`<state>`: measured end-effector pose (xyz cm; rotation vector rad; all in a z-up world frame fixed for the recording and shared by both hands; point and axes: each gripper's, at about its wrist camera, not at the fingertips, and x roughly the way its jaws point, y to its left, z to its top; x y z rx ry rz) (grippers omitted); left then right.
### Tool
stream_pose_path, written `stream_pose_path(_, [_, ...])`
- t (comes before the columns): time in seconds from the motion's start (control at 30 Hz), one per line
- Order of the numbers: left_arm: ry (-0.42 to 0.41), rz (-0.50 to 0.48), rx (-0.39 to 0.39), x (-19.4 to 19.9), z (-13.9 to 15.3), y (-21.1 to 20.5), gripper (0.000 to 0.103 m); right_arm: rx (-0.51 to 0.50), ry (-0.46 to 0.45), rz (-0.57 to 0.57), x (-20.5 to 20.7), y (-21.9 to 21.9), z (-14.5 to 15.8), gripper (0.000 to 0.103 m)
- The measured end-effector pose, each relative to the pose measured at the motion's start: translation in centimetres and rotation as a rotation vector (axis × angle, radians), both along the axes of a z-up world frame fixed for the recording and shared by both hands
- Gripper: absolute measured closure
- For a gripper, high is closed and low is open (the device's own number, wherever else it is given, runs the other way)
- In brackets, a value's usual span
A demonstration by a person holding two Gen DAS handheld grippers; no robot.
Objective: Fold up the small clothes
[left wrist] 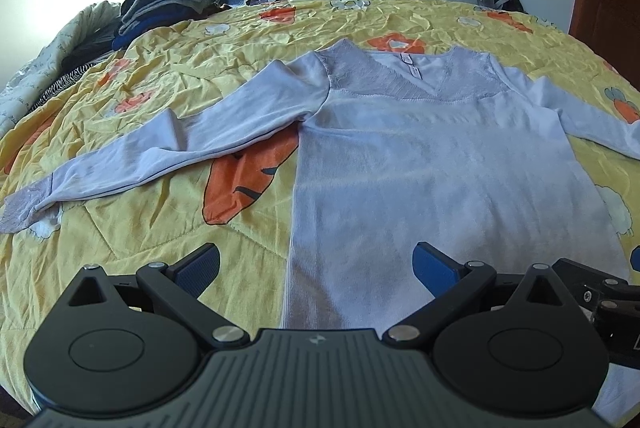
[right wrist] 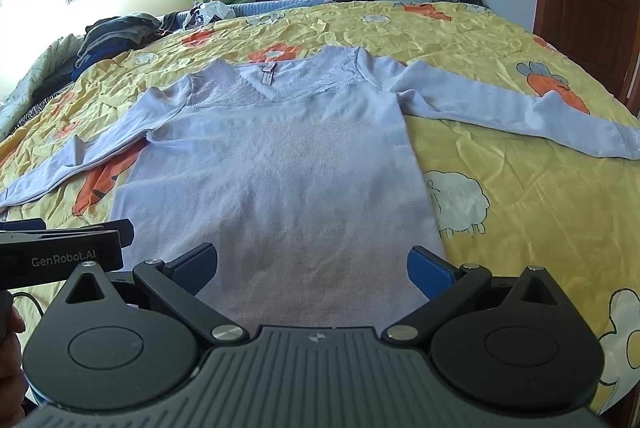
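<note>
**Sweater laid flat, both grippers poised at the hem**

A pale lilac sweater [left wrist: 420, 164] lies face up on the yellow quilt [left wrist: 140, 228], spread across the middle of the bed with its hem toward the near edge and its neckline toward the far edge. Both sleeves are stretched outward, one toward the left edge, the other [right wrist: 520, 108] toward the right.

The left gripper [left wrist: 316, 268] hangs over the hem's left corner with its jaws spread wide and nothing between them. The right gripper [right wrist: 312, 266] sits over the middle-to-right part of the hem, likewise spread and empty.

No fold seems to have been made yet, so the first one is probably in hand. To do it well, each gripper should pinch only a single layered edge, at matching points on either side, so the cloth lifts evenly. Bringing the sleeves in across the chest first would keep the outline narrow and square. The quilt is wrinkled and soft; a deep pinch risks catching it along with the knit.
</note>
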<state>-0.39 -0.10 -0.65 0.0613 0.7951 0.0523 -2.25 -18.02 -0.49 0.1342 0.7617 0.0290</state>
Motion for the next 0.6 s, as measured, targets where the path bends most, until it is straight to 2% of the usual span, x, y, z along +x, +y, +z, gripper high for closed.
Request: stream_pose_path(0.6, [0.014, -0.001, 0.012, 0.27, -0.42, -0.13, 0.000, -0.002, 0.006, 0.008, -0.06, 0.28, -0.24, 0.001])
